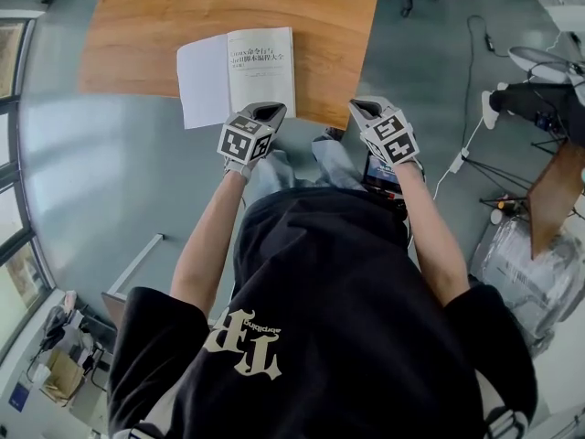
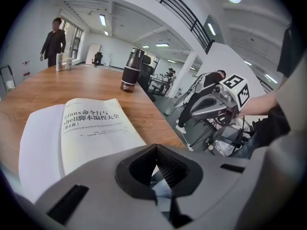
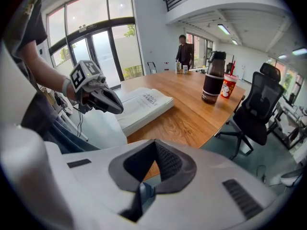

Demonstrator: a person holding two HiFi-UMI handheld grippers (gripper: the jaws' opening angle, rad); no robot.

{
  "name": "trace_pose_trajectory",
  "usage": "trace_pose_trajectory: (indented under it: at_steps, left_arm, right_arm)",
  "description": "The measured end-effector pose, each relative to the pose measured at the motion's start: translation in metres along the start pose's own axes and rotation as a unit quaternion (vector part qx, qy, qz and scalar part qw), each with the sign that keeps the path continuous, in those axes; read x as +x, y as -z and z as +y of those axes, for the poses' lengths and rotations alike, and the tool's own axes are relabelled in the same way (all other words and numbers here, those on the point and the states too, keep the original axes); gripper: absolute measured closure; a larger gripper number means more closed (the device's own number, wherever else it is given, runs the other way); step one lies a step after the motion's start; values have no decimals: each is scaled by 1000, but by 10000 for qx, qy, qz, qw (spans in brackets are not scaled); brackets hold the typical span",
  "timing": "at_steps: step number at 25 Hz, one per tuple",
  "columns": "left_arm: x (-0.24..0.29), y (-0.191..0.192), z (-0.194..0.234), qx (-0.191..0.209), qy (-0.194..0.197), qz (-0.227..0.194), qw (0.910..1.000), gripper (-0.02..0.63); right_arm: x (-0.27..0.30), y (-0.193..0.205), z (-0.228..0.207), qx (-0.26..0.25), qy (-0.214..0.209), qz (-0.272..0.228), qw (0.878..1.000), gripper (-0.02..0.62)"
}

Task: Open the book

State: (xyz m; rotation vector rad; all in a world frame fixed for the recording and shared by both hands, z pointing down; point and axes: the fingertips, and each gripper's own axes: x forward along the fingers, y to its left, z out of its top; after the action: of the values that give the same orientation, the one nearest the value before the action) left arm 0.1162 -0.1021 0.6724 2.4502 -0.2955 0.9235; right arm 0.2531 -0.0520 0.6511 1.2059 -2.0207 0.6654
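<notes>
Nearest to us, the left tool [image 1: 265, 112] and the right tool [image 1: 366, 108] are held side by side in front of our body, over the floor [image 1: 91, 181] and just short of the near edge of the counter [image 1: 146, 26]. Each tool has its jaws pressed together with nothing between them. The left tool's tip is near the near right corner of the book [image 1: 236, 76], and the right gripper view shows it raised and apart from the book. The right tool is off to the book's right, aimed at bare wood. The book lies flat at the counter's near edge with its cover folded out to the left, so a plain white inner side is on the left and the printed title page on the right. Its spine, the long axis, runs straight away from us, and the title reads upright from our side. The near left corner of the cover juts out past the counter edge. The counter is a wide wooden top, bare to the left and right of the book and for a long way behind it. Farther back, well apart from the book, stands a dark flask [image 3: 212, 78] with a red cup [image 3: 228, 87] beside it. A black office chair [image 3: 259, 109] stands off the right side. At the far end a person [image 3: 182, 51] stands in a bright room with tall windows.
</notes>
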Motion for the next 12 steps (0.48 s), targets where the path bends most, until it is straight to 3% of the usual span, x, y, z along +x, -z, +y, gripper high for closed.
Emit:
trace_pose_trajectory:
  at_steps: [12]
  left_arm:
    - [47, 13, -2, 312, 85, 593, 9977, 601]
  right_arm:
    - [-11, 28, -1, 125, -12, 142, 9998, 609]
